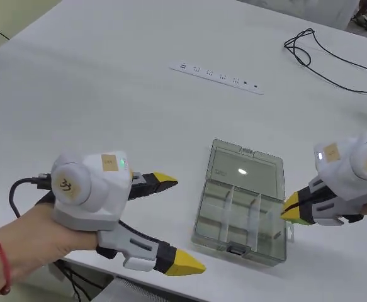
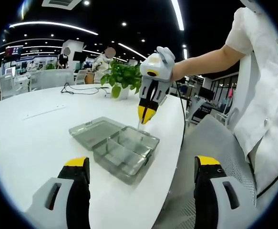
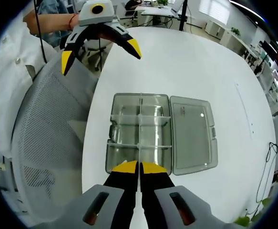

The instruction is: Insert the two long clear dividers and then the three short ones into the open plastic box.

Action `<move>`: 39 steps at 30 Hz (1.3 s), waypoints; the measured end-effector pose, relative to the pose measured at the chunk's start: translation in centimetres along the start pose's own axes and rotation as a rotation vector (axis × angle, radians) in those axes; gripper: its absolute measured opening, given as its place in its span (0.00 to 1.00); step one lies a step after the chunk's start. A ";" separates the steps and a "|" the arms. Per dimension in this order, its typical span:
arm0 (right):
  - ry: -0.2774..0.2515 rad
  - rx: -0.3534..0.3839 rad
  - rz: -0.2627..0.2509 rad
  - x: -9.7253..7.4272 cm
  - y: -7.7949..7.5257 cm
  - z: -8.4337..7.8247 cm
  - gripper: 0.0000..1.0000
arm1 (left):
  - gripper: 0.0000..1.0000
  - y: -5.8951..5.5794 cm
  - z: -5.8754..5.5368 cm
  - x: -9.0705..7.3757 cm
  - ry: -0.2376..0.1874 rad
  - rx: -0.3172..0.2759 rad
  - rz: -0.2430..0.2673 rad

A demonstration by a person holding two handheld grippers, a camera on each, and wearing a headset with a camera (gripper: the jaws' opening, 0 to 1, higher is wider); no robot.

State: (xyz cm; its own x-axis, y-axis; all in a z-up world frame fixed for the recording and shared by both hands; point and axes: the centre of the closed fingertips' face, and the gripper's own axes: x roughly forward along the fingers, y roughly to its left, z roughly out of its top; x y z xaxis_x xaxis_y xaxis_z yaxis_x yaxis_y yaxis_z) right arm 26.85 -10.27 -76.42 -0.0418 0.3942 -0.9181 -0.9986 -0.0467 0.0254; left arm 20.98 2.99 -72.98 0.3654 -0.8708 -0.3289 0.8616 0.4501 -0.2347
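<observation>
The open plastic box [image 1: 238, 249] lies on the white bench [image 1: 95, 94], at 5 o'clock from the middle of the head view, its lid [image 1: 246, 167] flat at 12 o'clock. Clear dividers [image 1: 228, 204] stand inside. The left tongs [image 1: 175, 223] hover at 9 o'clock of the box, spread wide and holding nothing. The right tongs [image 1: 291, 209] are pressed together at its 3 o'clock rim; whether they pinch a clear strip, I cannot tell. A power strip [image 1: 216, 77] lies at 12 o'clock, well apart.
</observation>
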 end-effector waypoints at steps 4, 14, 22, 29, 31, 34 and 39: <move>-0.019 0.012 -0.004 -0.3 0.0 0.4 0.02 | 0.93 0.0 0.0 0.1 -0.002 -0.001 -0.001; -0.018 0.020 0.006 0.3 0.1 0.4 0.02 | 0.92 -0.1 0.0 0.1 -0.001 -0.004 -0.004; -0.025 0.034 0.011 1.1 0.0 -0.1 0.02 | 0.92 0.0 0.0 0.2 -0.002 -0.003 -0.004; -0.029 0.037 0.015 1.6 0.0 -0.2 0.02 | 0.92 0.0 0.0 0.2 -0.004 -0.005 -0.004; -0.030 0.038 0.016 1.7 0.1 -0.2 0.02 | 0.91 0.0 0.0 0.2 -0.005 -0.005 -0.005; -0.032 0.033 0.015 1.9 0.3 -0.3 0.02 | 0.91 0.0 -0.1 0.2 -0.003 -0.005 -0.005; -0.044 0.017 0.010 2.2 0.5 -0.1 0.02 | 0.91 0.0 -0.1 0.2 -0.003 -0.006 -0.004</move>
State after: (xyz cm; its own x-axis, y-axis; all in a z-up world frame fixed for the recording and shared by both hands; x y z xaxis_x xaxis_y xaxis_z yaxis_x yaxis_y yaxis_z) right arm 26.27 -9.54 -78.43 -0.0529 0.4336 -0.8996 -0.9985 -0.0355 0.0416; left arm 21.04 2.82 -73.15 0.3632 -0.8733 -0.3248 0.8607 0.4480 -0.2418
